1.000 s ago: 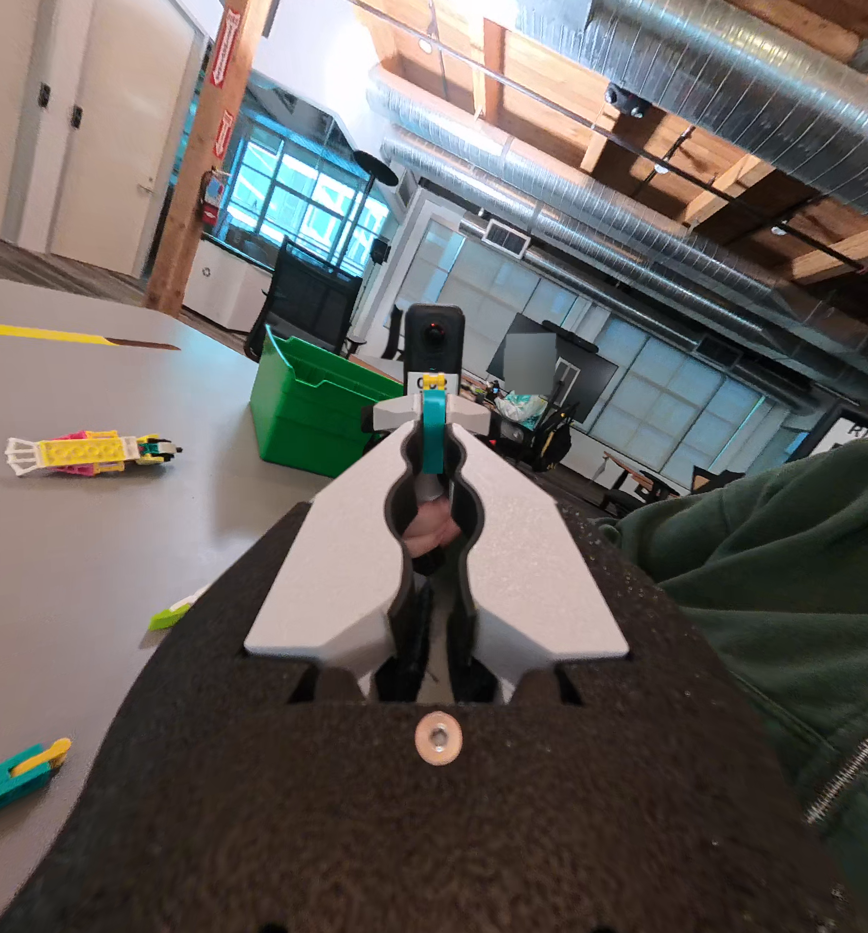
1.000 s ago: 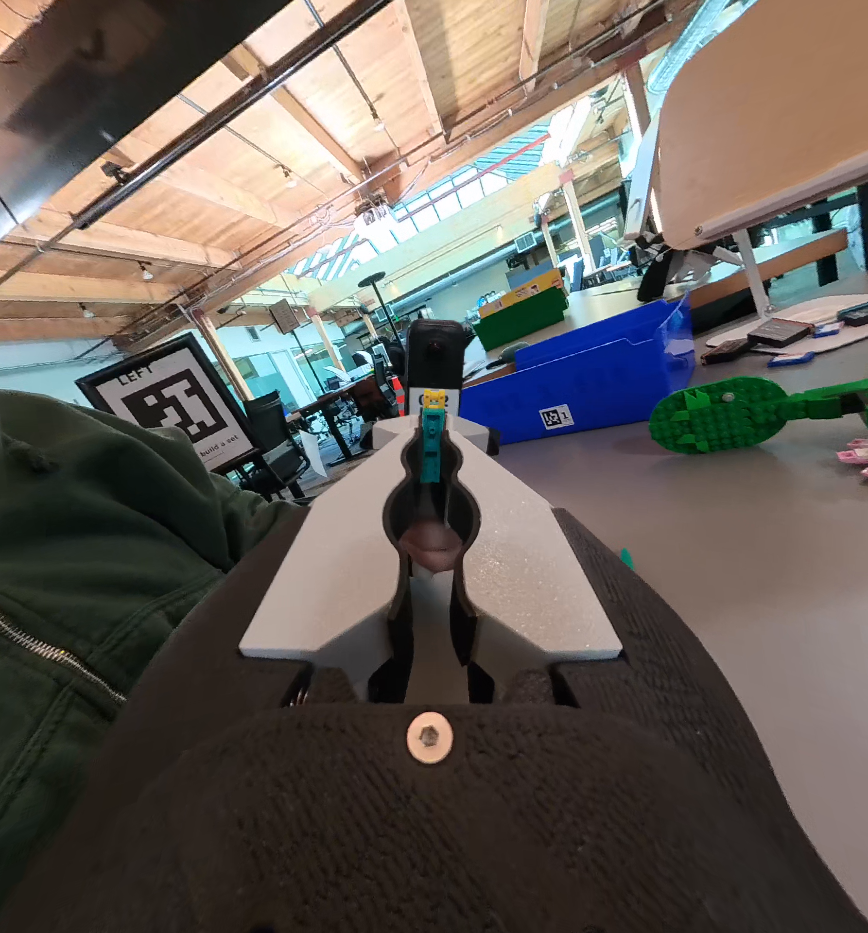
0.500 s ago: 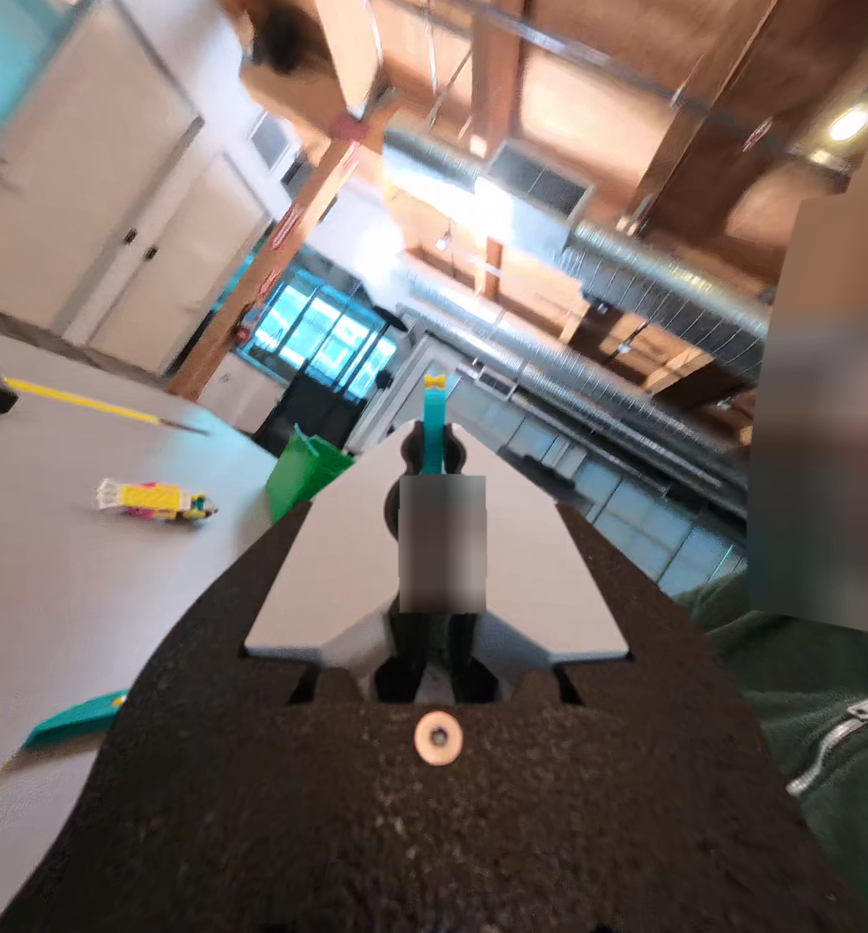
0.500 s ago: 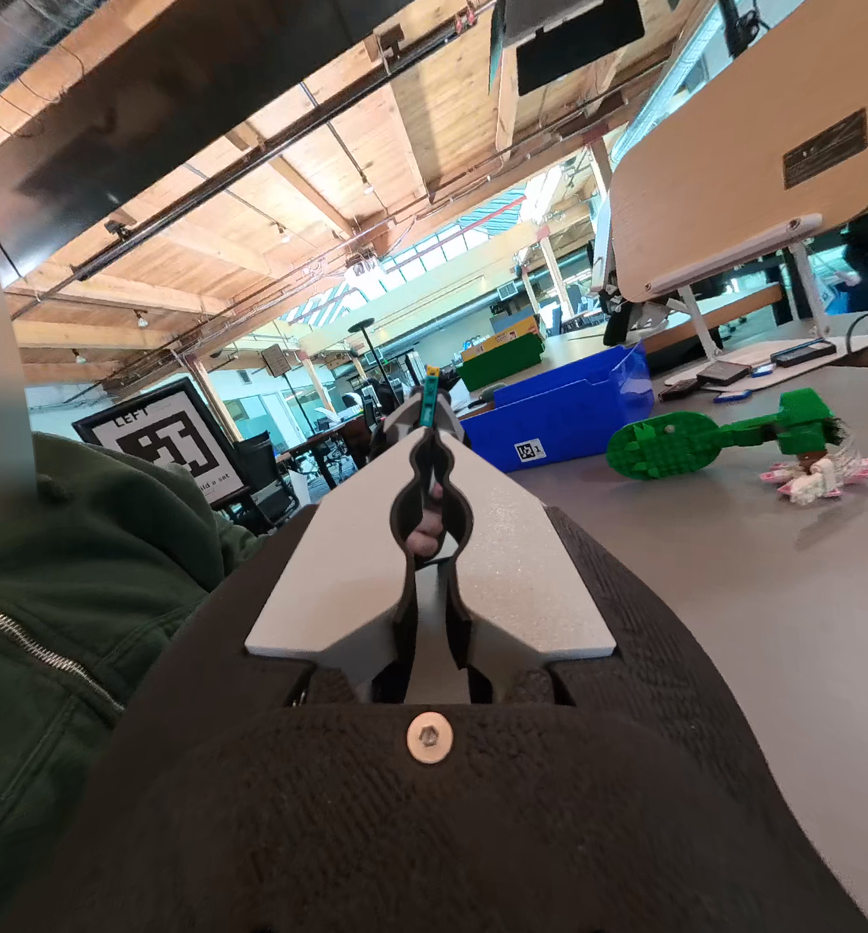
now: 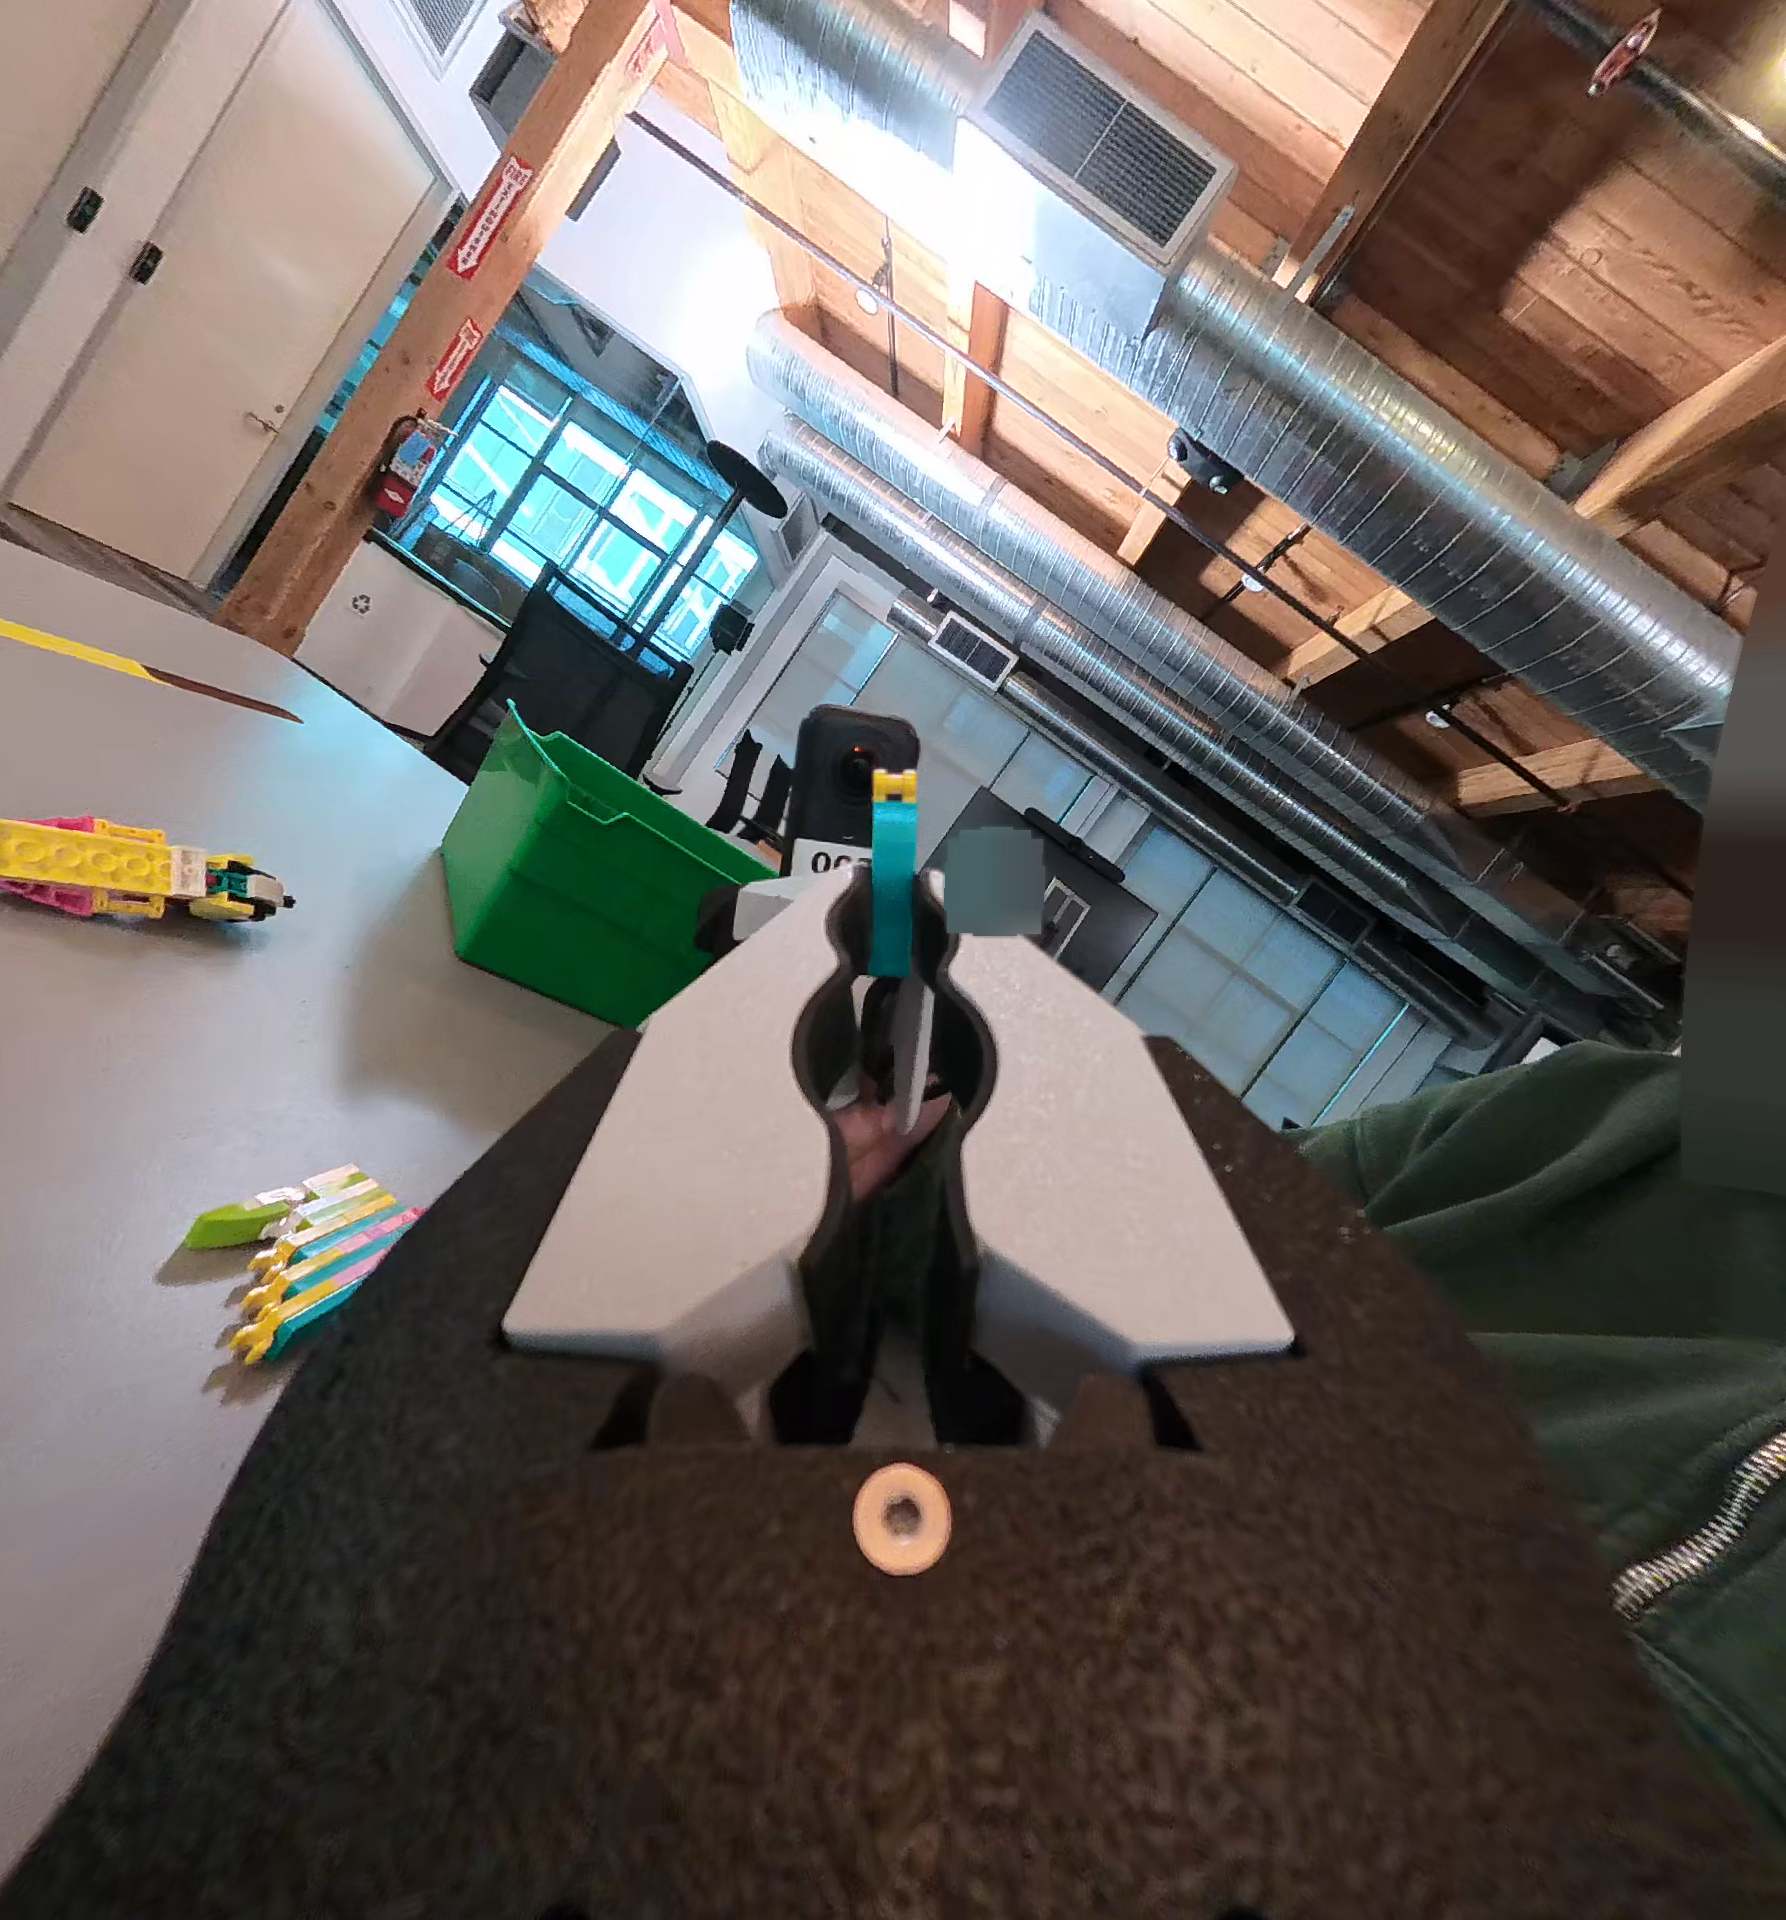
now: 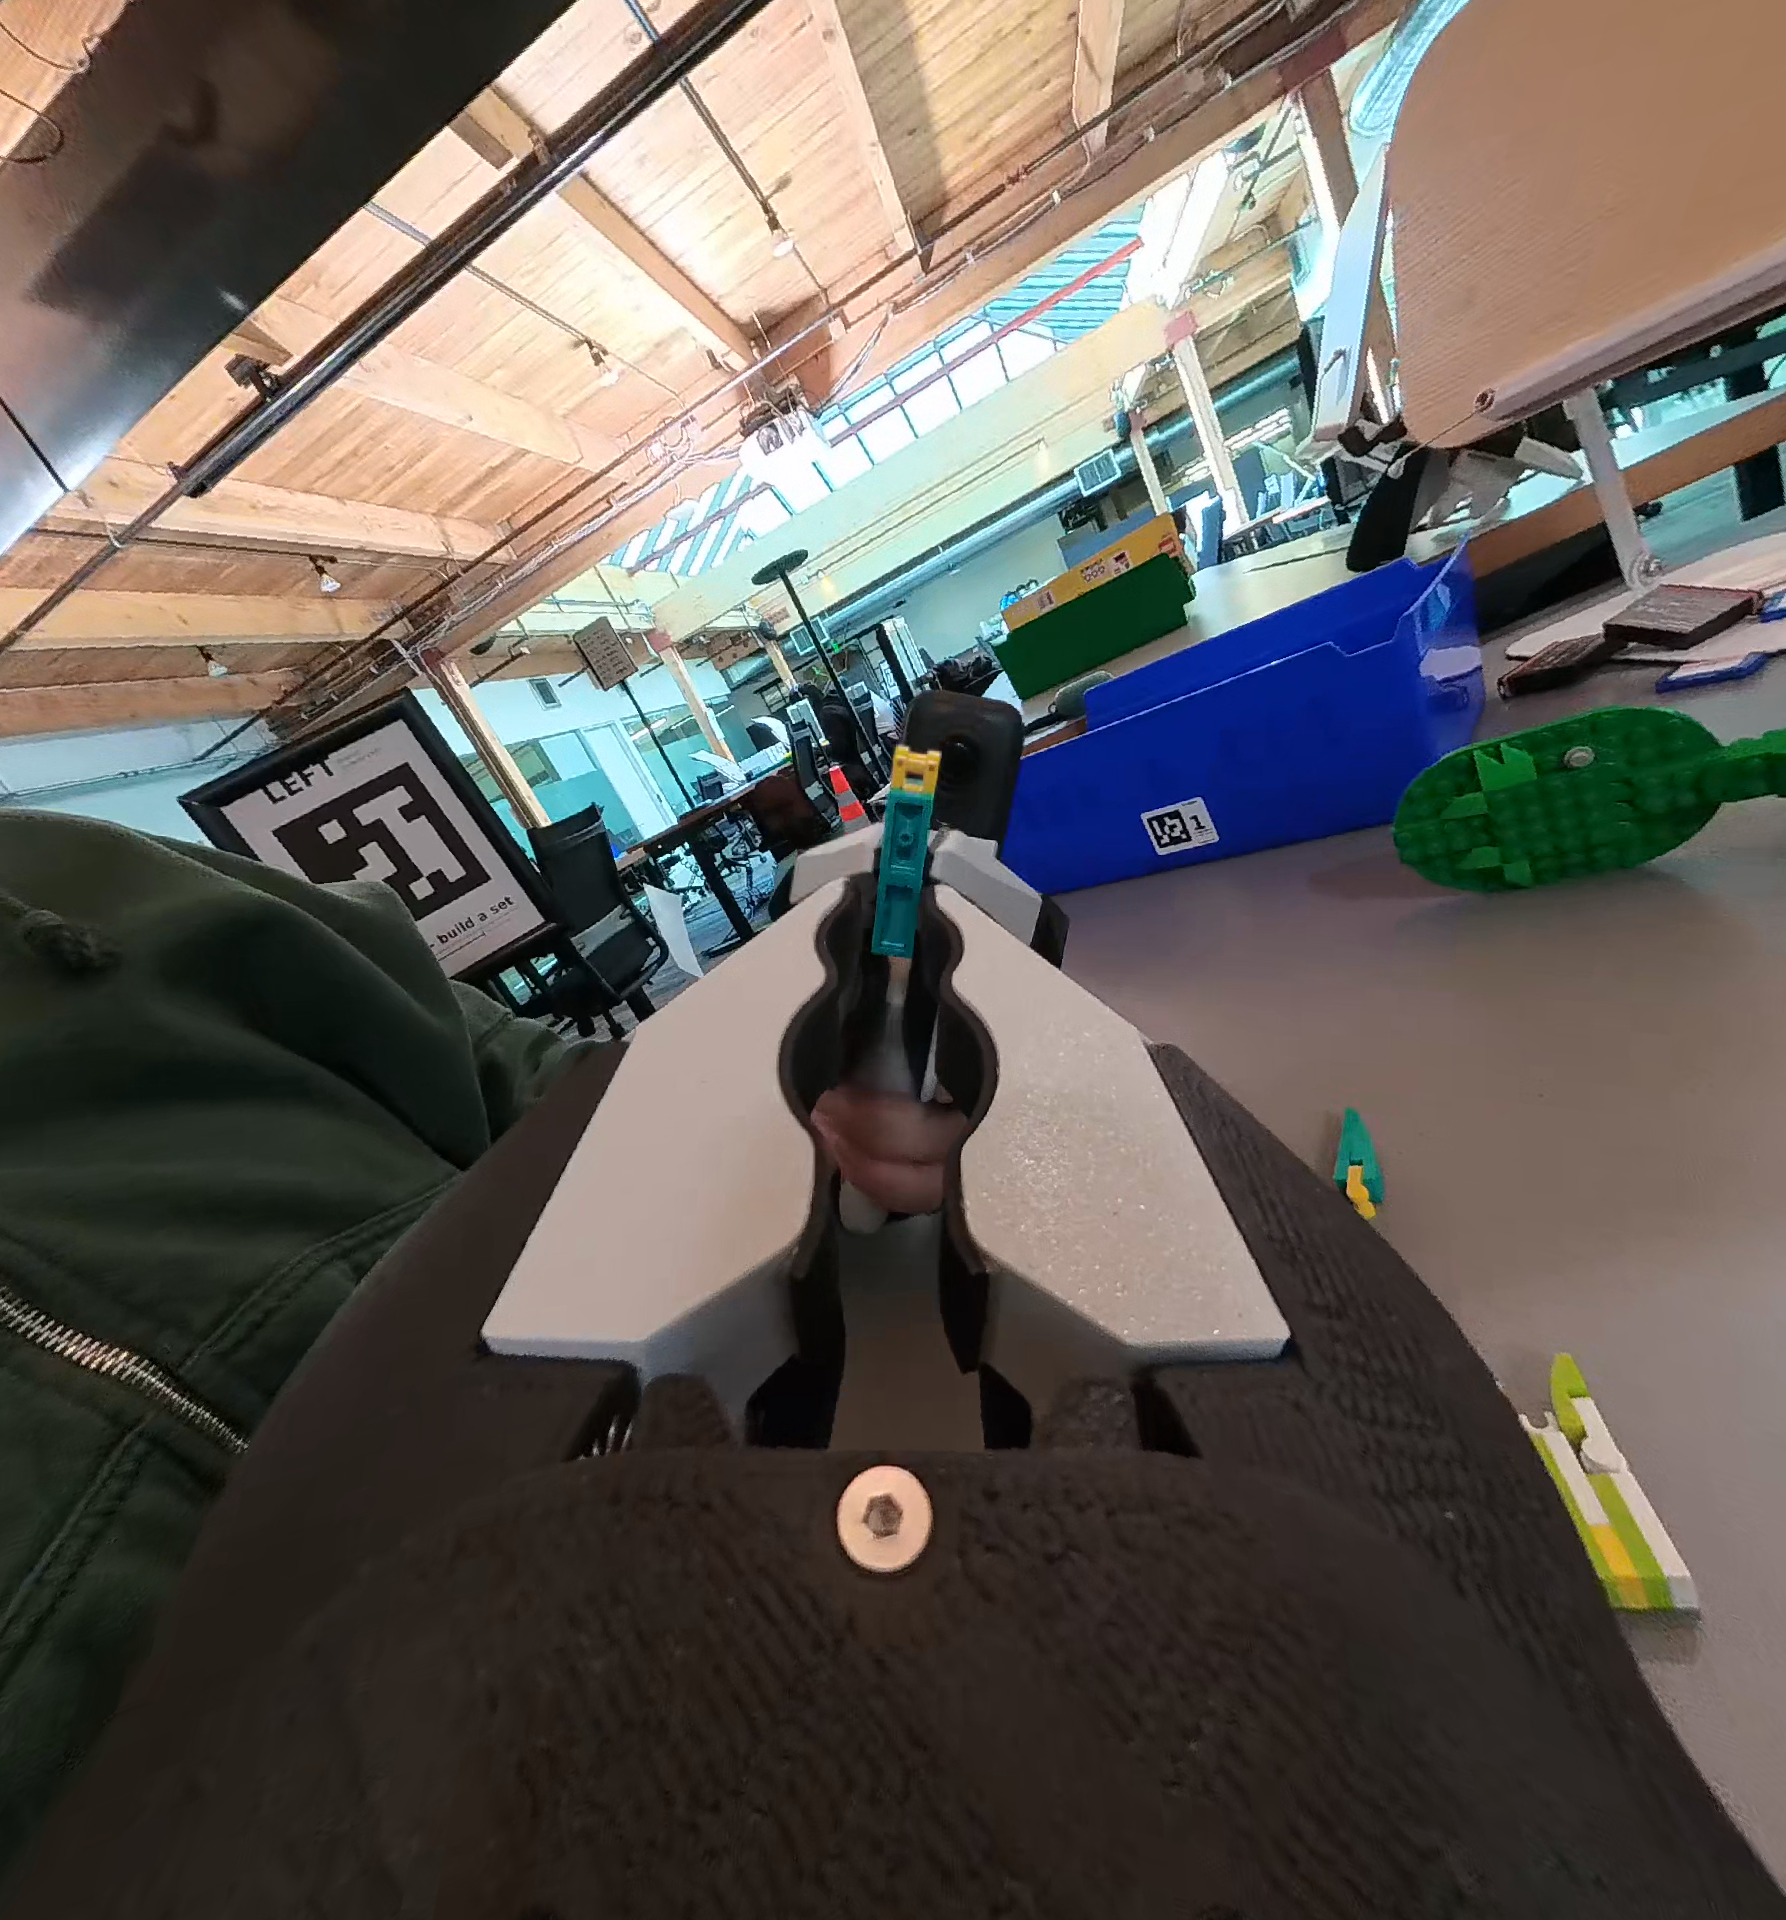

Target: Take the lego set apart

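Observation:
A thin teal lego piece [image 5: 891, 883] with a yellow clip [image 5: 895, 784] on top stands upright between the fingertips of my left gripper [image 5: 889, 909], which is shut on it. My right gripper [image 6: 894, 920] is shut on the same teal piece [image 6: 899, 862] from the opposite side. The two grippers face each other, tip to tip, above the grey table [image 5: 141, 1039]. Each view shows the other gripper's grey fingers and black camera just behind the piece. A hand shows through the gap between the fingers in both views.
A green bin [image 5: 577, 883], a yellow and pink lego model [image 5: 99, 868] and a stack of thin coloured pieces [image 5: 317, 1257] are at my left. A blue bin [image 6: 1263, 748], a green lego build [image 6: 1575, 795] and loose pieces [image 6: 1611, 1486] are at my right. A person's green jacket [image 6: 141, 1143] is close. The grippers are tip to tip, or close to it.
Half a second ago both views had swung upward and the left one was blurred. Now both grippers have come back down and face each other closely, both still shut on the teal piece.

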Available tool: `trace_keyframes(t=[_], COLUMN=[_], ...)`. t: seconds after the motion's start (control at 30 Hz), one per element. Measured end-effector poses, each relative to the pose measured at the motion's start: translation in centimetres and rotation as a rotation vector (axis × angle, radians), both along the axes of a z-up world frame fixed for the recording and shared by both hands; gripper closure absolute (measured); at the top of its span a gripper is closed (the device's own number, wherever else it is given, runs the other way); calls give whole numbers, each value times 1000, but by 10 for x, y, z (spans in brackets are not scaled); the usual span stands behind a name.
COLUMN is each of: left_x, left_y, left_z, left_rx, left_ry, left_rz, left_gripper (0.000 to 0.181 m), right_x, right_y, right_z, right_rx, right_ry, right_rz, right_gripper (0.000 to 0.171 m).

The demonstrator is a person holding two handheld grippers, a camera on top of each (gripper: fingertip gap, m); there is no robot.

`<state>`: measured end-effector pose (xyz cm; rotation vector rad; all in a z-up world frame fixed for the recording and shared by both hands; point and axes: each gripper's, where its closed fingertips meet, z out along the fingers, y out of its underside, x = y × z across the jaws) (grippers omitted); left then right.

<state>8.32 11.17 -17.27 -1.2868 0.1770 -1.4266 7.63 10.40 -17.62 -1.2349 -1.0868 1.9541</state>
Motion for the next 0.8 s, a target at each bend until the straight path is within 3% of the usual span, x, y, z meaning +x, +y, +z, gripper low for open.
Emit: trace_keyframes(t=[0.43, 0.63, 0.8], left_x=[5, 4, 6], left_y=[-9, -10, -18], left_z=[5, 7, 12], left_rx=[11, 11, 9], left_ry=[38, 58, 2], left_rz=[-33, -43, -142], left_gripper=[176, 176, 176], right_x=[7, 6, 8], right_y=[-4, -3, -9], right_z=[2, 6, 11], right_rx=[76, -11, -68], right_ry=[1, 24, 46], right_rz=[48, 73, 139], right_gripper=[167, 167, 167])
